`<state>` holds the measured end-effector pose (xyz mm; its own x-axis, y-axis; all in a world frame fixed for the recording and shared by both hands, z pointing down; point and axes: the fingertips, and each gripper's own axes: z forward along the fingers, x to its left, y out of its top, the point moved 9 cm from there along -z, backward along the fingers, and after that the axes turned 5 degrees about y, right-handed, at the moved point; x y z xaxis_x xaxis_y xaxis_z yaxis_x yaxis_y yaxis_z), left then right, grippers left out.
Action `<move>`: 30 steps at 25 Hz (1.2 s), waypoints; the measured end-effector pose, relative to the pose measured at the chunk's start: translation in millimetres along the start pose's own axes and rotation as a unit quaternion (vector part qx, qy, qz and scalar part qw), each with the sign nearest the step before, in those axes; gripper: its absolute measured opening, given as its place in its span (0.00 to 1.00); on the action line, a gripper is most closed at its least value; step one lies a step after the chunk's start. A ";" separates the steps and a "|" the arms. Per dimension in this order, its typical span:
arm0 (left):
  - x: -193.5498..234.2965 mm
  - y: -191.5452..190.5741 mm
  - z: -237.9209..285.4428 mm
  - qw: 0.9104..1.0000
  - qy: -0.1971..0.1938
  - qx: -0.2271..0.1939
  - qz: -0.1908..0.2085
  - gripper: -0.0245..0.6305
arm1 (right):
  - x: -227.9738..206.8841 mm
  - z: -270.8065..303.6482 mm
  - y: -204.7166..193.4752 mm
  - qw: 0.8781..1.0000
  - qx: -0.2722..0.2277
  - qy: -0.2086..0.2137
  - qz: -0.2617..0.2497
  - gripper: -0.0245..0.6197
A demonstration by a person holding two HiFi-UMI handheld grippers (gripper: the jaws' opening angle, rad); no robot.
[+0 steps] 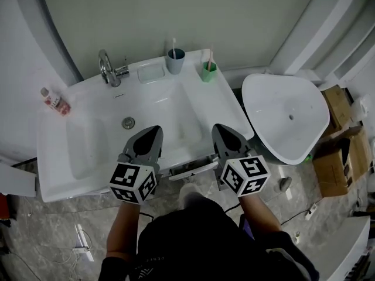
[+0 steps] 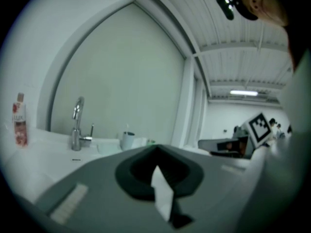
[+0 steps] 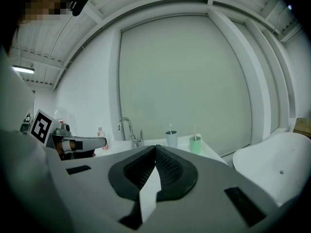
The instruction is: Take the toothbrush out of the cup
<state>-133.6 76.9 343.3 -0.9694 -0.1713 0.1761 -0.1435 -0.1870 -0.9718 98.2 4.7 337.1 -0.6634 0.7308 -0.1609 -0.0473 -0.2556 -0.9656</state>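
Fingers of the left gripper [image 1: 156,129] and right gripper [image 1: 218,127] are pressed together, empty, over the white ceramic sink's [image 1: 88,139] front. On its back ledge, well apart, a white toothbrush [image 1: 173,44] stands in a blue-grey cup [image 1: 176,61]. Arriving with the fingers closed could topple the cup.

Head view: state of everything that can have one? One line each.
left hand-held gripper: shut, nothing between its jaws.
right hand-held gripper: shut, nothing between its jaws.
blue cup: upright, toothbrush standing in it.
green cup: upright, second toothbrush standing in it.
faucet: no water visibly running.
bottle: upright, cap on.
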 end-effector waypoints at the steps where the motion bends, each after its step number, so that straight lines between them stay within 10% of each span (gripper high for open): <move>1: 1.8 1.8 8.2 1.000 0.003 -0.001 0.000 0.04 | -6.3 6.8 2.9 1.000 0.000 0.002 -0.001 0.04; 30: 43.9 20.8 199.2 0.997 0.064 0.033 -0.029 0.04 | -171.6 180.6 44.7 0.998 0.043 0.056 -0.007 0.13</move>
<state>-139.3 -127.2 362.1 -0.9779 -0.0334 0.2066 -0.1913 -0.2573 -0.9472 75.0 -246.5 358.4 -0.5753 0.7994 -0.1734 -0.1229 -0.2940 -0.9479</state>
